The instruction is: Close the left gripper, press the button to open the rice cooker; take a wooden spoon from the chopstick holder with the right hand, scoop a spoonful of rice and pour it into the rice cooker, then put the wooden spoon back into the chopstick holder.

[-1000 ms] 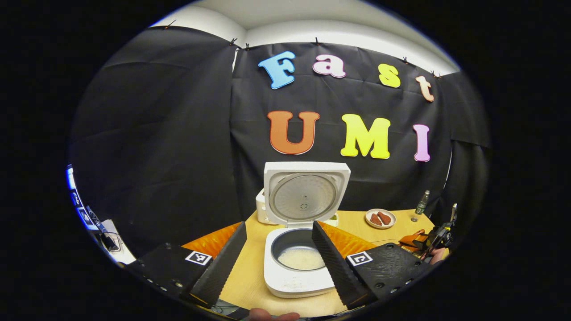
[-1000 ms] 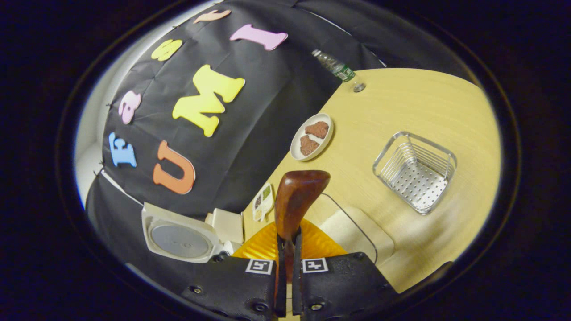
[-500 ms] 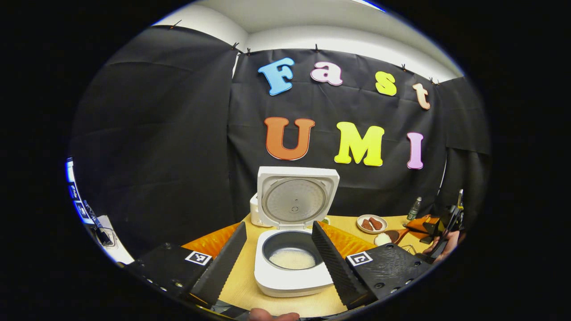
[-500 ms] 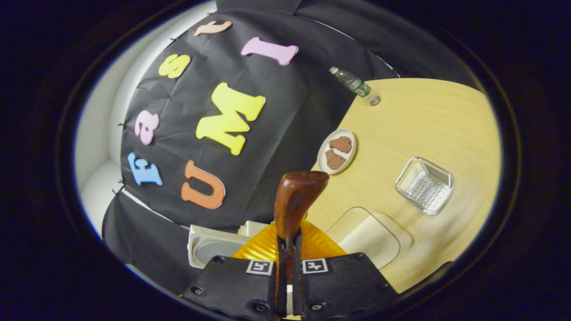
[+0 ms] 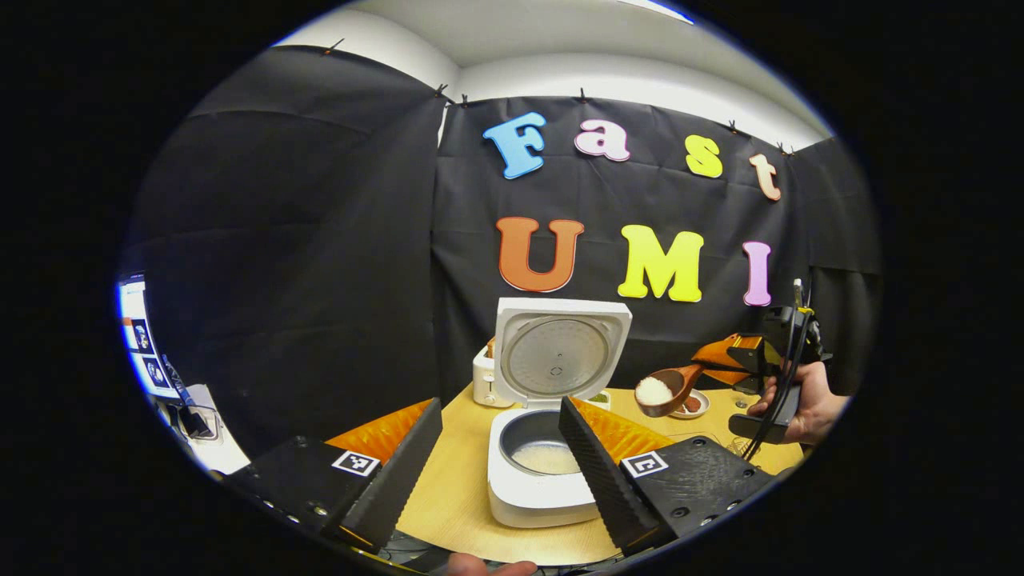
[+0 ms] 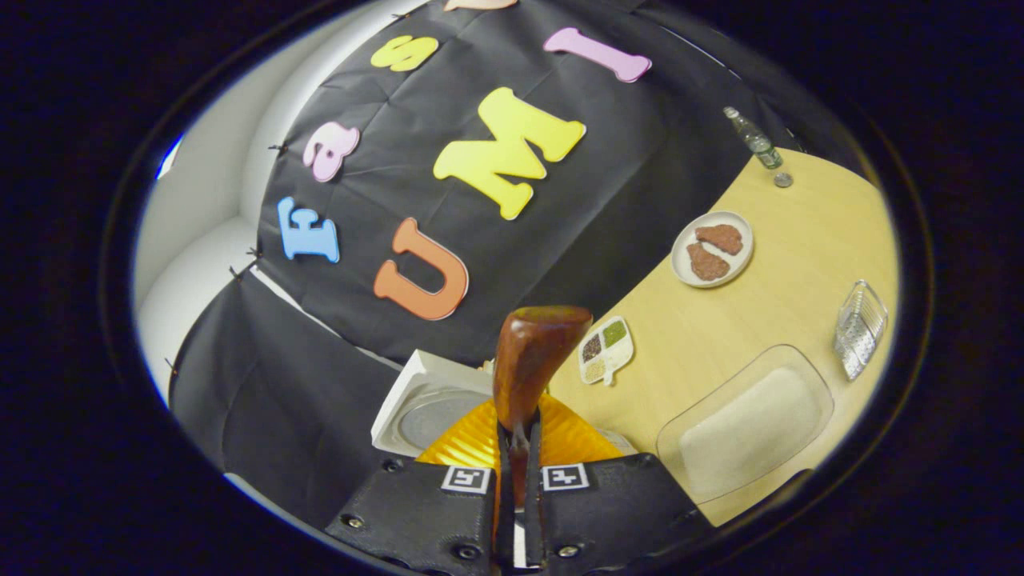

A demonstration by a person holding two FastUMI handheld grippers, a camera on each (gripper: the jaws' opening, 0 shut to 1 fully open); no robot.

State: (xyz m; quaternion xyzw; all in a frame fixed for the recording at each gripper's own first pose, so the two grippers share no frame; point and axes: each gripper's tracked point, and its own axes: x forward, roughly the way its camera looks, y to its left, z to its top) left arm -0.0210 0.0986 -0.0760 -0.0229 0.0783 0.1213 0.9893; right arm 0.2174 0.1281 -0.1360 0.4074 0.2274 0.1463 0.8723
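The white rice cooker (image 5: 534,500) stands with its lid (image 5: 558,352) raised, and rice lies in its dark pot (image 5: 546,456). My left gripper (image 5: 500,412) hangs open in front of it, a finger on each side of the pot. To the right of the cooker, a hand (image 5: 808,404) holds my right gripper (image 5: 732,364) above the table. It is shut on the handle of the wooden spoon (image 5: 666,390), whose bowl carries white rice. In the right gripper view the right gripper (image 6: 516,448) pinches the spoon (image 6: 528,360), with the cooker lid (image 6: 424,400) just beyond it.
A clear tray of rice (image 6: 748,420) lies below the spoon. The perforated metal holder (image 6: 860,328) sits at the table's right. A plate with brown pieces (image 6: 712,248), a small seasoning dish (image 6: 606,350) and a bottle (image 6: 752,140) stand farther back. A white appliance (image 5: 484,380) sits behind the cooker.
My right gripper has lifted the spoon off the rice tray and carried it, loaded with rice, up and toward the cooker. The left gripper shifted slightly and stayed open.
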